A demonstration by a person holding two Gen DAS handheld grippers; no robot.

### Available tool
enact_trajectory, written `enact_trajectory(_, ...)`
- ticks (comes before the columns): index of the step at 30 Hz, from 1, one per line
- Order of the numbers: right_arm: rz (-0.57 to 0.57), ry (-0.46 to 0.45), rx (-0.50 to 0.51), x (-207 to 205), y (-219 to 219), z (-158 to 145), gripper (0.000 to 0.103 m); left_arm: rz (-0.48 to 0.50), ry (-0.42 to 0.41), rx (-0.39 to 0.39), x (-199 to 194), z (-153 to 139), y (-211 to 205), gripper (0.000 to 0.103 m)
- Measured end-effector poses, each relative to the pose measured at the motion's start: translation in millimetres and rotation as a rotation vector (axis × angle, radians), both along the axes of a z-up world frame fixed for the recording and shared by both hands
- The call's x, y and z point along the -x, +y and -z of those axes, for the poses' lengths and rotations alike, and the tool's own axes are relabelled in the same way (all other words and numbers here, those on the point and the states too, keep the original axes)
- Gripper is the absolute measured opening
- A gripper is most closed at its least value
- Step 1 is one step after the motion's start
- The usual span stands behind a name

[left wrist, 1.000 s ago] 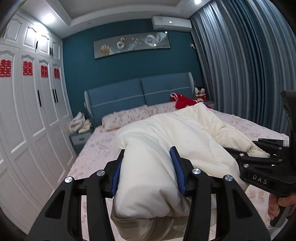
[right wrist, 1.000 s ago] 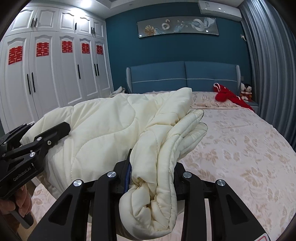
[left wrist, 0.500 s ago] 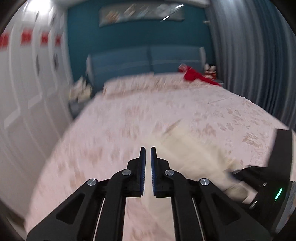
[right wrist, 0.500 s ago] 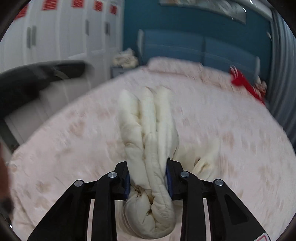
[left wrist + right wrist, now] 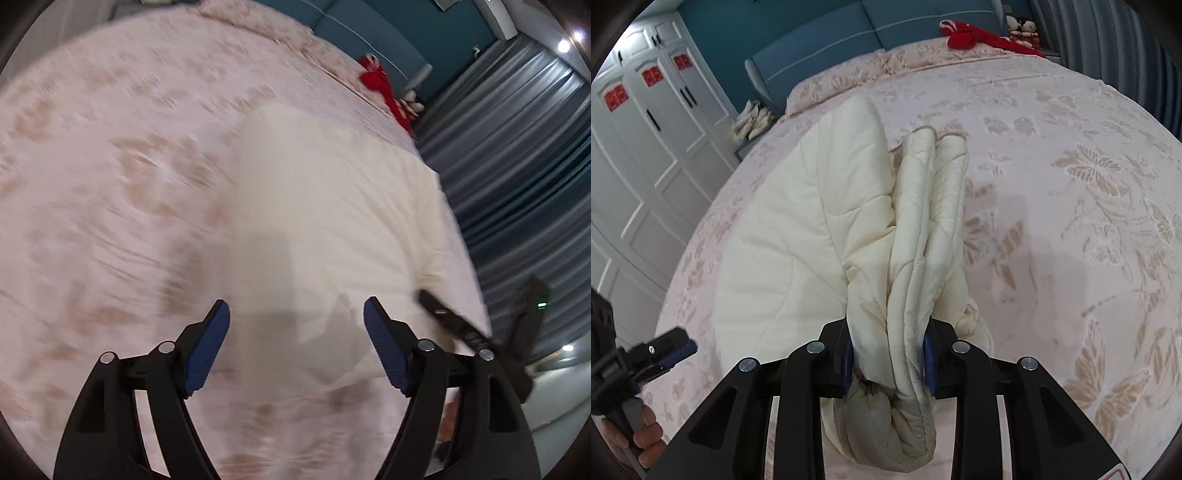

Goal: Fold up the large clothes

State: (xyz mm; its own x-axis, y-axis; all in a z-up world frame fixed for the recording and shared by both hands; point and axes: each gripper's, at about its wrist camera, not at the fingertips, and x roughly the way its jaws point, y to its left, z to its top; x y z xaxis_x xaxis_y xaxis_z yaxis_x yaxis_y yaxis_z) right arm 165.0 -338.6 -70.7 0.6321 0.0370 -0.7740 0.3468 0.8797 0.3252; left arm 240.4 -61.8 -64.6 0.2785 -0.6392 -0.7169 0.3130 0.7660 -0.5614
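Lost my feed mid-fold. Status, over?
Left gripper open, jaws just widened, empty. Right gripper clamped on bunched cream quilted coat, lying on bed. Nothing in the way.

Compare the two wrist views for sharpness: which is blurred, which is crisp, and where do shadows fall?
Left wrist view: motion-smeared bedspread and cream quilted garment, only the open left claw sharp, its shadow falling on the garment. Right wrist view: crisp stitching on the garment, right claw clamped on it, soft shadow beside it.
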Motion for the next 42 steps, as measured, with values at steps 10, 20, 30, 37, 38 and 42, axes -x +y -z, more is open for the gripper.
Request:
enact_trajectory(10, -0.017, 0.023, 0.017, -7, 11, 15, 0.035, -0.01, 0.026, -0.058, -7, 21, -34, 0.051)
enact_trajectory(20, -0.154, -0.06, 0.02, -61, 88, 7, 0.033, -0.007, -0.315, -0.333, -30, -40, 4, 0.044)
enact_trajectory(30, -0.231, -0.031, 0.021, -98, 130, 31, 0.033, -0.103, -0.253, -0.4, -48, 3, 57, 0.045)
enact_trajectory(37, -0.175, 0.02, -0.12, -84, 103, 45, 0.054, -0.108, -0.274, -0.447, -40, 16, 47, 0.057)
enact_trajectory(38, -0.166, 0.023, -0.139, -80, 100, 44, 0.057, -0.112, -0.267, -0.437, -38, 14, 50, 0.059)
enact_trajectory(42, -0.135, 0.02, -0.127, -49, 90, 23, 0.061, -0.135, -0.288, -0.439, -25, -7, 56, 0.063)
